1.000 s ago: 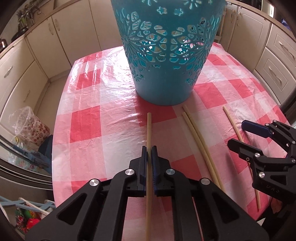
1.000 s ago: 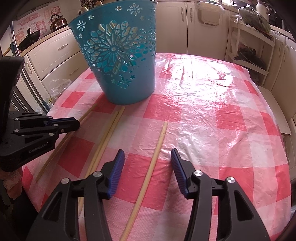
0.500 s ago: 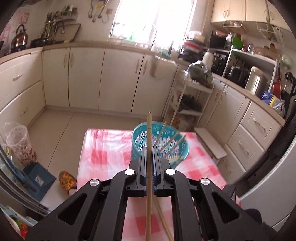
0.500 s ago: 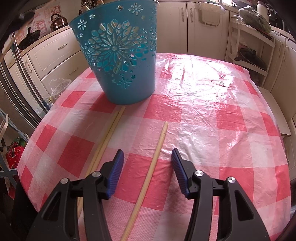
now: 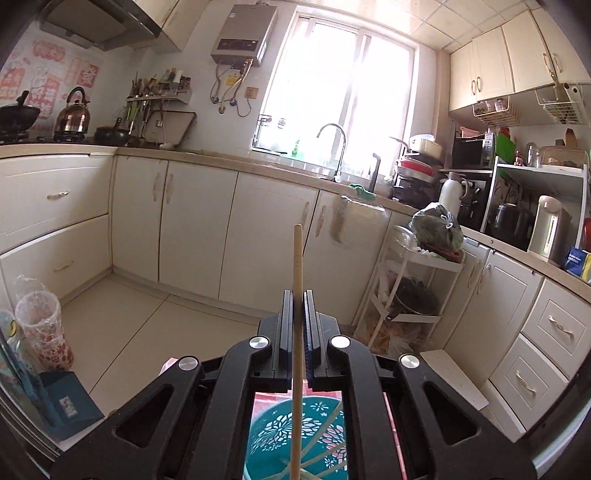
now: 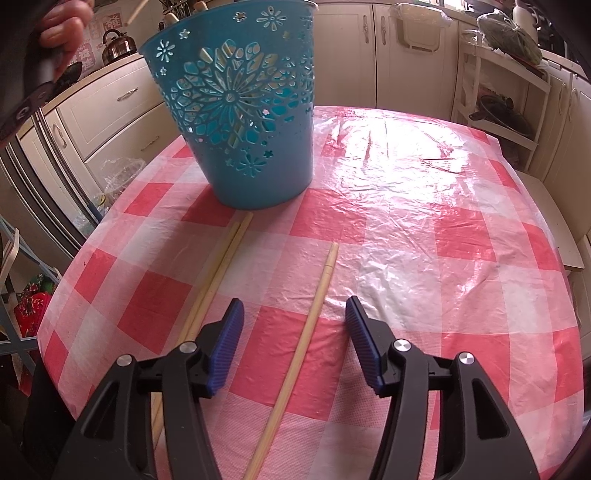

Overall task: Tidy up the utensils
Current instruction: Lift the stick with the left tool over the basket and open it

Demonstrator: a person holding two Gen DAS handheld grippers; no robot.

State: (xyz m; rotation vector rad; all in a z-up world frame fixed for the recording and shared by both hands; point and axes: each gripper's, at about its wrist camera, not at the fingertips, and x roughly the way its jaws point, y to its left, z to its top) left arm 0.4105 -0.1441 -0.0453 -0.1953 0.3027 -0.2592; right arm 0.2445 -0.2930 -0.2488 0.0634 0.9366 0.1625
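Note:
My left gripper (image 5: 297, 295) is shut on a wooden chopstick (image 5: 297, 258) and holds it upright, high above the teal cut-out basket (image 5: 291, 435), whose open top shows below the jaws with several chopsticks inside. In the right wrist view the basket (image 6: 236, 107) stands on the red-and-white checked table (image 6: 424, 221). My right gripper (image 6: 293, 317) is open and low over the table, its blue pads either side of a single chopstick (image 6: 314, 314). A pair of chopsticks (image 6: 218, 273) lies to its left.
Kitchen cabinets, a sink and a white rack (image 5: 413, 295) surround the table. A hand on the left gripper's handle (image 6: 55, 33) shows at the upper left of the right wrist view. The table's near edge is close under my right gripper.
My left gripper has lifted its chopstick off the table and now tilts up, directly over the basket. My right gripper has stayed open over the single chopstick.

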